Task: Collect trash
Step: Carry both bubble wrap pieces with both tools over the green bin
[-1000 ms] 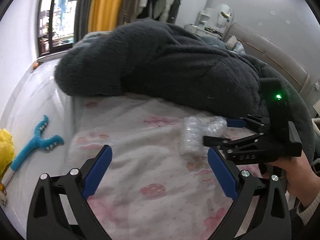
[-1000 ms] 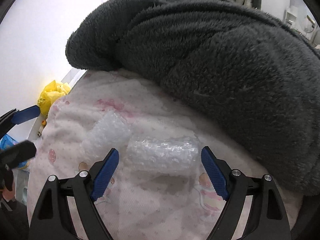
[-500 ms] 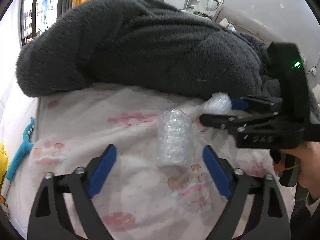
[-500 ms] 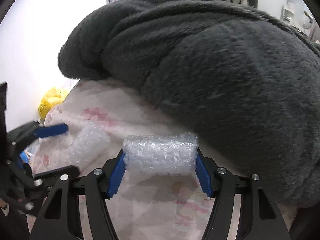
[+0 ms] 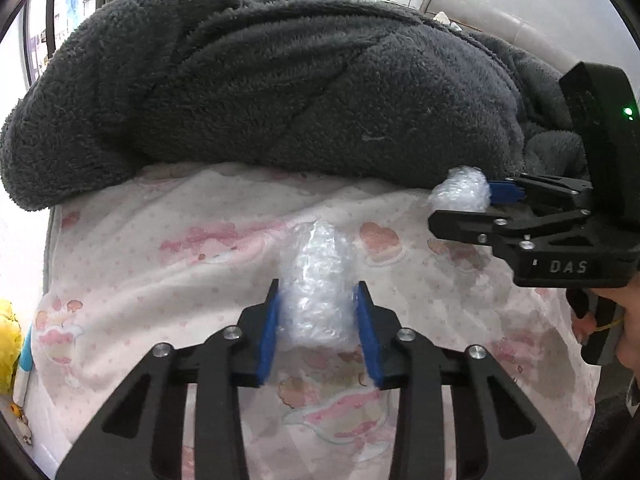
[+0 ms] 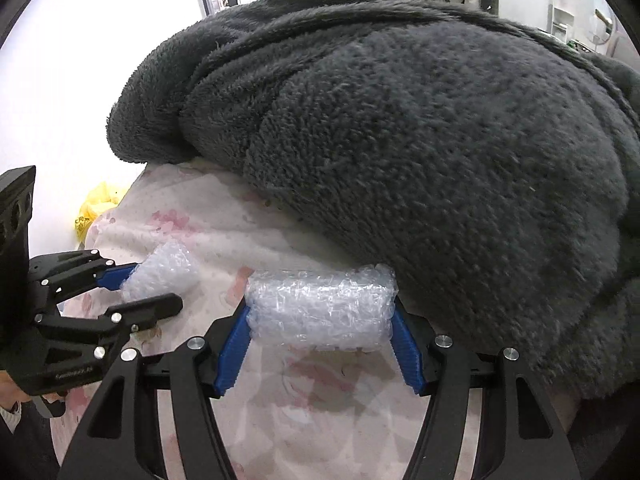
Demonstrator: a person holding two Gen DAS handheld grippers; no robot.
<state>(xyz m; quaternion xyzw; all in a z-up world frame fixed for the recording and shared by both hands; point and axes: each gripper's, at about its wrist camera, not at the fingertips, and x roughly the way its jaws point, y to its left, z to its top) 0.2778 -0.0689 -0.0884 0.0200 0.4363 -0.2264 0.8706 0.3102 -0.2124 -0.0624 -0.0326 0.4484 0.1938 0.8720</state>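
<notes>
On the bed sheet [image 5: 168,264], both grippers are gripping light, squashy bubble-wrap rolls: left gripper [image 5: 318,316] pinching one roll [image 5: 316,280] across its width, right gripper [image 6: 320,332] clamping another [image 6: 320,304] endwise.

grey blanket [image 6: 420,140] blocking ahead, sheet [image 5: 160,280] seemingly passable

Two bubble wrap rolls [image 5: 316,280] [image 6: 320,306], one grey blanket [image 5: 260,80], two tools [image 5: 316,320] [image 6: 320,344].

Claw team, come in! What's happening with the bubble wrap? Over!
Left claw shut on one clear bubble-wrap roll. Right claw shut on the other. Fluffy dark grey blanket touching it.
</notes>
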